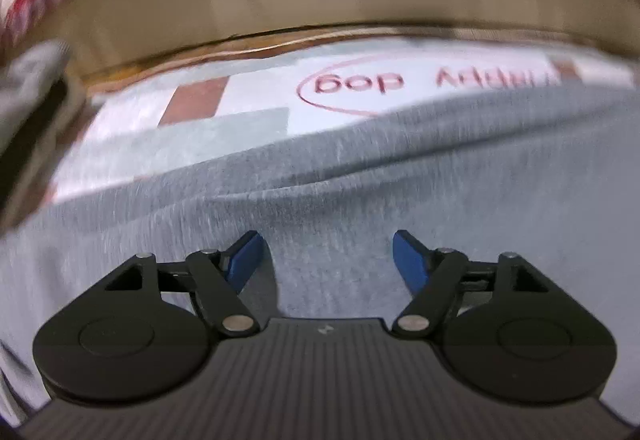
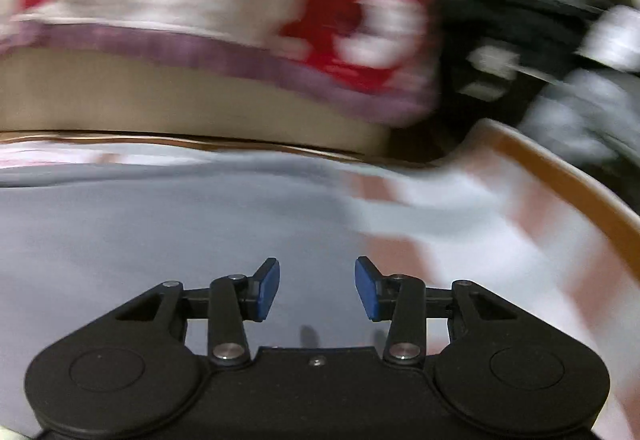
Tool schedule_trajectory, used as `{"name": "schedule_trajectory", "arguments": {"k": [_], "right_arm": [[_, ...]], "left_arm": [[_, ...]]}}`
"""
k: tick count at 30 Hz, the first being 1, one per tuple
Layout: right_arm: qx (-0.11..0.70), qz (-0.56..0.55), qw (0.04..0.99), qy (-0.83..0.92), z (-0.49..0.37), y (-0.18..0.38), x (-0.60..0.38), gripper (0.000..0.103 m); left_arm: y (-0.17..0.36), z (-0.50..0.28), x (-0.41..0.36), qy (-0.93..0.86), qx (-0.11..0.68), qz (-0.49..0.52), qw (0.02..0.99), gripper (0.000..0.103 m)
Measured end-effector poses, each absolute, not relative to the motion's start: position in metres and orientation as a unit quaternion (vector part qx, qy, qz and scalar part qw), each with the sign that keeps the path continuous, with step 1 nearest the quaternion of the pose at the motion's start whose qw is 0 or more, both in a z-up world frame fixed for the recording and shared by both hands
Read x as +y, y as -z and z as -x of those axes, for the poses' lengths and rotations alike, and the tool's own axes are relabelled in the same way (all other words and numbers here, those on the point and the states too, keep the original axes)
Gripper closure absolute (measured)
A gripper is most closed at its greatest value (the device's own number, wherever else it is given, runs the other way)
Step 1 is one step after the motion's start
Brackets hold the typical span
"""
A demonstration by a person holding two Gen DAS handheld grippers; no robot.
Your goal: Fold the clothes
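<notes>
A grey garment lies spread over a patterned cloth on the table and fills the lower half of the left wrist view. My left gripper hangs just above it, blue pads wide apart, nothing between them. In the right wrist view the same grey garment covers the left and middle. My right gripper stands open over its right edge, with only fabric beneath the gap. Both views are motion-blurred.
The table cover is white with brown and grey blocks and a red oval with lettering. A wooden table edge curves at right. A person's white garment with red patches is beyond the table. A dark blurred device is at upper right.
</notes>
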State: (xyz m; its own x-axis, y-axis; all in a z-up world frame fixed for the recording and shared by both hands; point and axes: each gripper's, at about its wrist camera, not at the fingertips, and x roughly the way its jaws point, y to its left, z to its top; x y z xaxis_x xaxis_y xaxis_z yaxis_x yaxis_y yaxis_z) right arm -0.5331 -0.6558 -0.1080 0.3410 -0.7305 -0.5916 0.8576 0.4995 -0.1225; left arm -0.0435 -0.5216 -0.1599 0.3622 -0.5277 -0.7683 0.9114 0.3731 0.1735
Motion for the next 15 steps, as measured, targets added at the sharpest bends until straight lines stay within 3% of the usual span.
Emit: {"name": "schedule_trajectory", "arguments": {"k": [4,5,6,7,8,13,15], "right_arm": [[0.348,-0.062,0.863,0.361,0.461,0.120,-0.672,0.048],[0.358,-0.062,0.870,0.332,0.443,0.124,-0.676,0.046],[0.367,-0.067,0.875,0.308,0.424,0.129,-0.680,0.045],[0.373,-0.072,0.879,0.290,0.406,0.134,-0.683,0.044],[0.378,-0.076,0.882,0.271,0.387,0.138,-0.687,0.043],[0.390,-0.076,0.879,0.264,0.319,0.160,-0.703,0.026],[0.372,-0.088,0.881,0.277,0.312,0.165,-0.711,0.011]], "left_arm": [[0.162,0.043,-0.519,0.474,0.299,-0.292,0.775,0.022],[0.161,0.041,-0.520,0.481,0.305,-0.287,0.770,0.035],[0.160,0.040,-0.523,0.494,0.309,-0.288,0.760,0.061],[0.159,0.039,-0.525,0.508,0.313,-0.290,0.748,0.078],[0.157,0.039,-0.528,0.522,0.316,-0.293,0.736,0.103],[0.156,0.048,-0.538,0.536,0.286,-0.330,0.723,0.103],[0.155,0.055,-0.538,0.532,0.254,-0.354,0.726,0.103]]}}
